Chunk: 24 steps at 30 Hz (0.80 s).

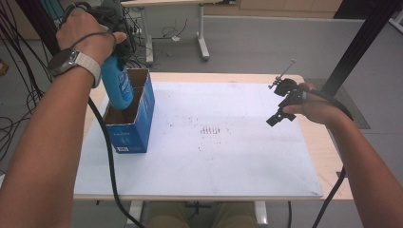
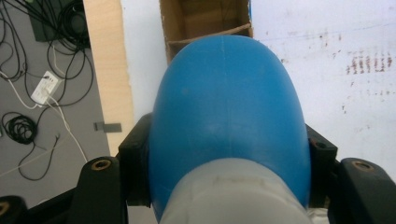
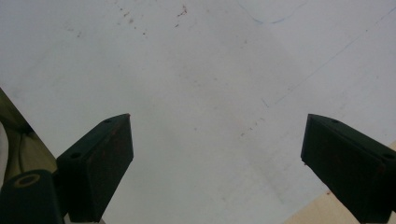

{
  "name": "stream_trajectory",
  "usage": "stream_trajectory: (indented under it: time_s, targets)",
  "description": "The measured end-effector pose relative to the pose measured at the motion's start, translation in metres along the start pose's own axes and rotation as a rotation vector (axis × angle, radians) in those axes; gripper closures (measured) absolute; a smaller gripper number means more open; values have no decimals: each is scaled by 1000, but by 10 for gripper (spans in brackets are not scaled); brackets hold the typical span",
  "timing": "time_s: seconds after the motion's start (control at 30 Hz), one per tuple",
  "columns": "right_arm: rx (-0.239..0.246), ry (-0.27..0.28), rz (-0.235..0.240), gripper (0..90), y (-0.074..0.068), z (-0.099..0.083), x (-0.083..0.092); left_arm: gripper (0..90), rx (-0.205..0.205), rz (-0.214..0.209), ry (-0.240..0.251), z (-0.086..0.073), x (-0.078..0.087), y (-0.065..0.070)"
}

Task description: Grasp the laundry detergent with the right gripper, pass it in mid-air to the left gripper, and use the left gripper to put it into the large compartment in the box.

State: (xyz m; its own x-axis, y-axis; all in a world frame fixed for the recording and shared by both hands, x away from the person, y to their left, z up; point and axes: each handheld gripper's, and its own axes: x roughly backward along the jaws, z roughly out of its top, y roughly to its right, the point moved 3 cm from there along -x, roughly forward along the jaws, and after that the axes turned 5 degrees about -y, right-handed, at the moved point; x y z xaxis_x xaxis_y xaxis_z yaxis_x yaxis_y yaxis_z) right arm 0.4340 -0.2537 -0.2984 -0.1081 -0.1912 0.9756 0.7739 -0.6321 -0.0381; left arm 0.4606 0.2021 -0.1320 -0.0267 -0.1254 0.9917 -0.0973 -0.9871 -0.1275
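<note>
Bottle (image 2: 224, 116): blue, smooth, likely slippery, rigid; your left hand-held gripper (image 2: 224, 186) pinches its body over the box (image 1: 129, 116). Right hand-held gripper (image 3: 215, 163): spread, empty, above the bench (image 1: 228, 156).

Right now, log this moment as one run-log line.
left gripper: jaws shut on blue bottle | bottle: over blue cardboard box, bottom end in its near compartment | right gripper: jaws open, nothing between them, above white board
</note>
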Motion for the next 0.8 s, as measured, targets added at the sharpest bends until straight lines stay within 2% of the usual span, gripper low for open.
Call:
stream_trajectory:
  time_s: [0.43, 0.8]
  targets:
    - [-6, -8, 0, 91, 2, -4, -4, 377, -8, -2, -9, 4, -29, 3]
    - [-7, -16, 4, 91, 3, -4, -8, 377, -8, 3, -8, 6, -47, 1]
